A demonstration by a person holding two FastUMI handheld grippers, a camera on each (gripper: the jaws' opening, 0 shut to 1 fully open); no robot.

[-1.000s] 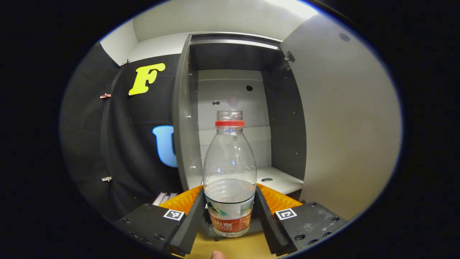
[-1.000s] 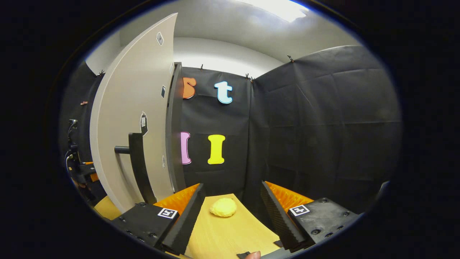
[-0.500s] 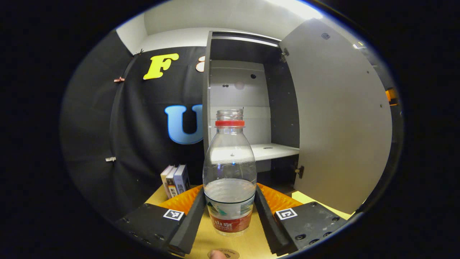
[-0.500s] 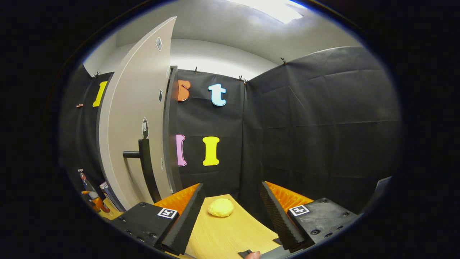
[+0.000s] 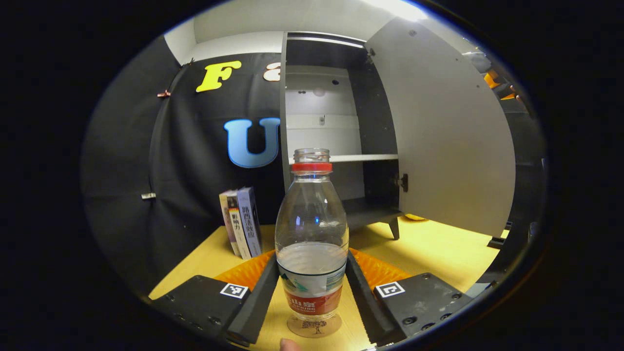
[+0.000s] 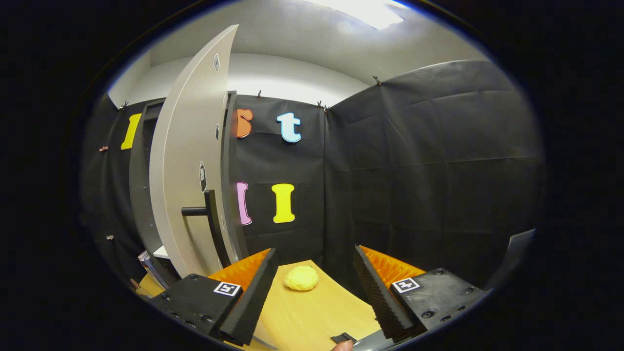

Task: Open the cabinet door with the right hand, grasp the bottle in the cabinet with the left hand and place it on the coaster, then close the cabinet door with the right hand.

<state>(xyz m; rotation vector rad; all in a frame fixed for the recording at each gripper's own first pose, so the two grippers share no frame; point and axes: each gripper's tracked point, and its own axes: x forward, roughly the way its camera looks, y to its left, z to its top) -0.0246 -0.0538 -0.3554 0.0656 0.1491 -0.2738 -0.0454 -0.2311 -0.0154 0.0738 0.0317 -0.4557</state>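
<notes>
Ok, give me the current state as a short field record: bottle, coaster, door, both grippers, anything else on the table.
bottle: clear bottle, upright, no cap, partly filled, held between the left gripper fingers
coaster: round coaster on the wooden table, directly under the bottle base; contact cannot be told
cabinet door: cabinet door open, black handle in the right gripper view
right gripper: right gripper open, holding nothing
other items: three books standing left of the cabinet; yellow lump on the table ahead of the right gripper

Clear bottle (image 5: 312, 229), red neck ring and label; grey cabinet door (image 5: 448, 141); yellow wooden table (image 5: 438, 248).
</notes>
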